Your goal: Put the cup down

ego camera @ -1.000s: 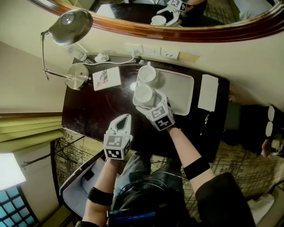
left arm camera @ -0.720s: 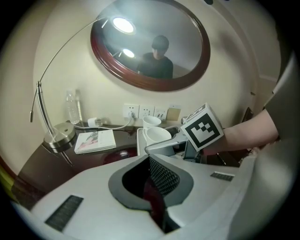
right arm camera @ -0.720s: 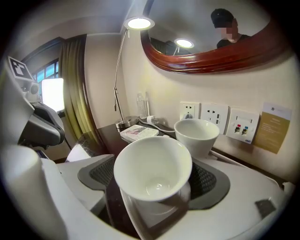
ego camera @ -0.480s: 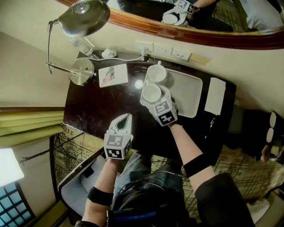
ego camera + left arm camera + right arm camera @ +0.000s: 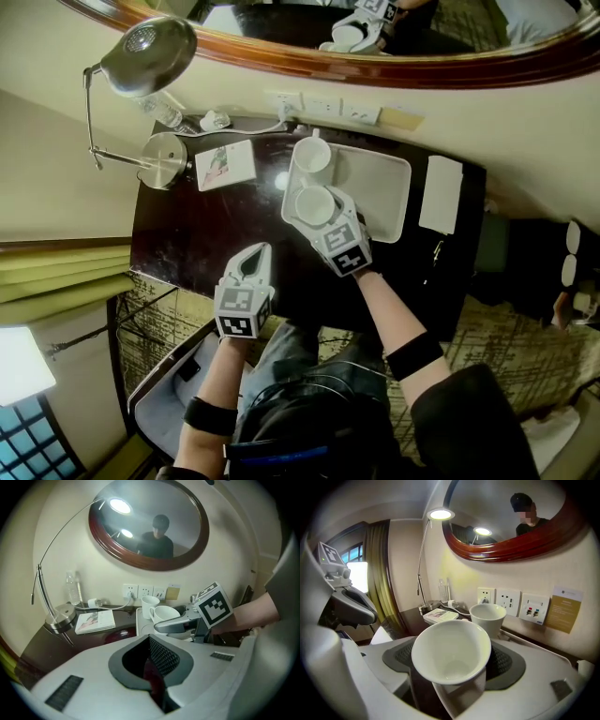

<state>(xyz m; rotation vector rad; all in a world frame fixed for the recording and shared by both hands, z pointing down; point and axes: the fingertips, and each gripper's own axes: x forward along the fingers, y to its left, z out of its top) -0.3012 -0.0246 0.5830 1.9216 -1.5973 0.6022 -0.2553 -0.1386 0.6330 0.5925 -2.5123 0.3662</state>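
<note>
Currently held item: white ceramic cup (image 5: 451, 653), empty, set between the jaws of the right gripper (image 5: 319, 214).
Reference landmark: white rectangular plastic tray (image 5: 380, 187) on the dark wooden table (image 5: 206, 234); every place below is given against it.
Right claw: pads bear on the cup's sides. The jaws have just been closing a little with the cup between them. Grip not yet released.
Cup location: over the tray's left end, on the side nearest the person, mouth up. No view settles whether its base touches the tray floor.
Second white cup (image 5: 312, 155): stands in the tray's left end on the wall side, just beyond the held cup. The two appear close but apart.
Left claw: left gripper (image 5: 255, 261) is fully closed with nothing in it, held off the tray's left near corner above the table edge. It takes no part.
Done, by judgement: the cup is at the tray and lined up over a free spot.
Left to do, by judgement: settle the base flat on the tray, spread the jaws, and draw the right gripper back toward the person.
Stage estimate: late; only the set-down and release remain.
Risk noted: the neighbouring cup is close, so a forward nudge on release could knock it.
</note>
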